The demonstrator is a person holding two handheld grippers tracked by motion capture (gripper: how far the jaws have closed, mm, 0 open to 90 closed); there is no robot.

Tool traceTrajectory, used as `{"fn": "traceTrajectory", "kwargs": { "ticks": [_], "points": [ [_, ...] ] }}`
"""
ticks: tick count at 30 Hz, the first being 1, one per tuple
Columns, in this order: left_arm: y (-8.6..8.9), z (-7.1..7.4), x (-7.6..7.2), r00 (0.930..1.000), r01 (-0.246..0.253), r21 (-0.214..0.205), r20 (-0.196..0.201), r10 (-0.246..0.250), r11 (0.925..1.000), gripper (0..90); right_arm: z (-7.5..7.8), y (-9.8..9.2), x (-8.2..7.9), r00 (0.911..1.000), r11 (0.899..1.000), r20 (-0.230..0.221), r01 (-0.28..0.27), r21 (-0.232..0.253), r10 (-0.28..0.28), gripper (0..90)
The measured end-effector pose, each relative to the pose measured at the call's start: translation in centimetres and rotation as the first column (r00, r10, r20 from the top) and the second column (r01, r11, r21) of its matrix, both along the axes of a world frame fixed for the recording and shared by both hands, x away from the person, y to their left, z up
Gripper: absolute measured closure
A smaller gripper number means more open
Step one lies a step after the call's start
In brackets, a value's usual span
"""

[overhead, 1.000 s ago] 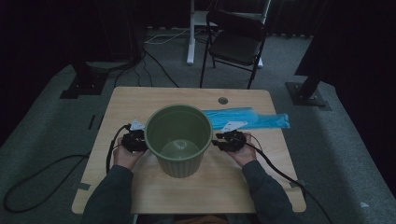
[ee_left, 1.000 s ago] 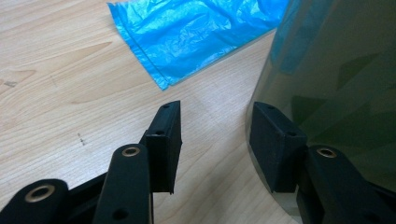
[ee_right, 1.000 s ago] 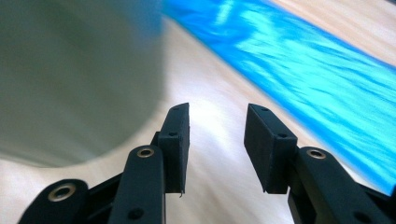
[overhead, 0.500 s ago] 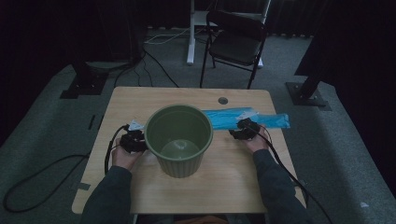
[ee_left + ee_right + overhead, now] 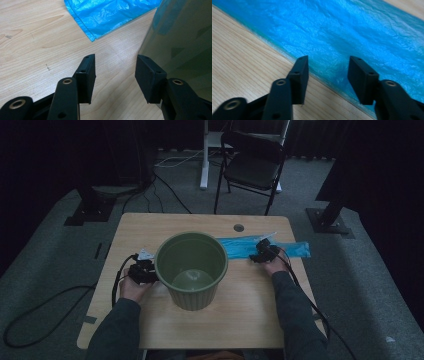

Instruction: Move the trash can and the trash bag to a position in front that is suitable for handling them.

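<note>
Step in hand: picking up the flat blue plastic bag (image 5: 250,247), which lies on the wooden worktop (image 5: 150,227) beside the green ribbed plastic bin (image 5: 191,270). Right gripper (image 5: 328,66) hovers at the bag's edge, jaws just closing, gripping nothing. Left gripper (image 5: 115,72) is released beside the bin. Next: lower and pinch the edge.

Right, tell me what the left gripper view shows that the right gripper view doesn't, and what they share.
Left gripper view alone: the green bin's ribbed wall, close beside one jaw of the left gripper, and the end of the blue plastic bag lying flat farther off.

Right gripper view alone: the right gripper low over the bag's near edge, with blue film between its open jaws.

Both: open black jaws, the blue bag and the wooden table.
</note>
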State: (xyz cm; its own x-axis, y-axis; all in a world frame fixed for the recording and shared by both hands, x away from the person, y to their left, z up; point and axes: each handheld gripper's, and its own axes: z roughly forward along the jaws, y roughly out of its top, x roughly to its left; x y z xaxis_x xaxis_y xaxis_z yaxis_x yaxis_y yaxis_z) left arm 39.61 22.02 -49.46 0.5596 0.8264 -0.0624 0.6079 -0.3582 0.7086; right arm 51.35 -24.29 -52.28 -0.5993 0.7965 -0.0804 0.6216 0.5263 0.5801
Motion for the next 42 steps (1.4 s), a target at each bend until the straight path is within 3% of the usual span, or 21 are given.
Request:
{"fn": "traceTrajectory", "kwargs": {
  "ticks": [5, 8, 13, 18, 22, 31, 34, 38, 42],
  "points": [
    [0.0, 0.0, 0.1, 1.0, 0.002, 0.001, -0.004, -0.002, 1.0, 50.9, 0.1, 0.2, 0.7, 0.9983, 1.0, -0.052, -0.025, -0.002, 0.025, 62.3],
    [0.0, -0.1, 0.1, 1.0, 0.003, 0.001, -0.006, -0.003, 1.0, 50.9, 0.2, 0.1, 0.8, 0.996, 1.0, -0.089, -0.011, 0.025, 0.013, 72.0],
    [-0.1, -0.1, 0.0, 0.9999, 0.008, 0.003, -0.007, -0.008, 1.0, 51.1, 0.3, -0.2, 0.8, 0.9928, 1.0, -0.12, 0.009, 0.019, -0.007, 88.7],
    [0.0, 0.0, 0.0, 0.9999, 0.008, -0.004, -0.006, -0.008, 1.0, 51.1, 0.5, -0.6, 0.0, 0.9902, 1.0, -0.139, 0.001, 0.013, 0.001, 90.0],
    [0.0, 0.0, 0.0, 1.0, 0.008, -0.019, -0.005, -0.008, 0.9998, 51.2, 0.5, -1.0, -1.8, 0.9896, 1.0, -0.142, -0.019, 0.007, 0.019, 90.0],
    [0.0, 0.0, -0.1, 0.9999, 0.014, -0.028, -0.008, -0.014, 0.9995, 51.3, 0.2, -2.2, -7.8, 0.9882, 0.997, -0.143, -0.045, 0.069, 0.054, 90.0],
    [-0.1, 0.0, -0.2, 0.9998, 0.018, -0.03, -0.012, -0.018, 0.9994, 51.3, 0.2, -1.9, -9.6, 0.9861, 0.995, -0.141, -0.081, 0.062, 0.089, 90.0],
    [0.0, 0.1, -0.8, 0.9995, 0.026, -0.039, -0.017, -0.027, 0.9989, 51.2, 0.1, -0.9, -12.2, 0.9796, 0.988, -0.148, -0.123, 0.088, 0.136, 90.0],
    [0.3, 0.6, -1.9, 0.9993, 0.036, -0.047, -0.009, -0.037, 0.9983, 51.2, 0.2, -0.2, -13.4, 0.9742, 0.984, -0.152, -0.156, 0.081, 0.167, 90.0]
  ]
}}
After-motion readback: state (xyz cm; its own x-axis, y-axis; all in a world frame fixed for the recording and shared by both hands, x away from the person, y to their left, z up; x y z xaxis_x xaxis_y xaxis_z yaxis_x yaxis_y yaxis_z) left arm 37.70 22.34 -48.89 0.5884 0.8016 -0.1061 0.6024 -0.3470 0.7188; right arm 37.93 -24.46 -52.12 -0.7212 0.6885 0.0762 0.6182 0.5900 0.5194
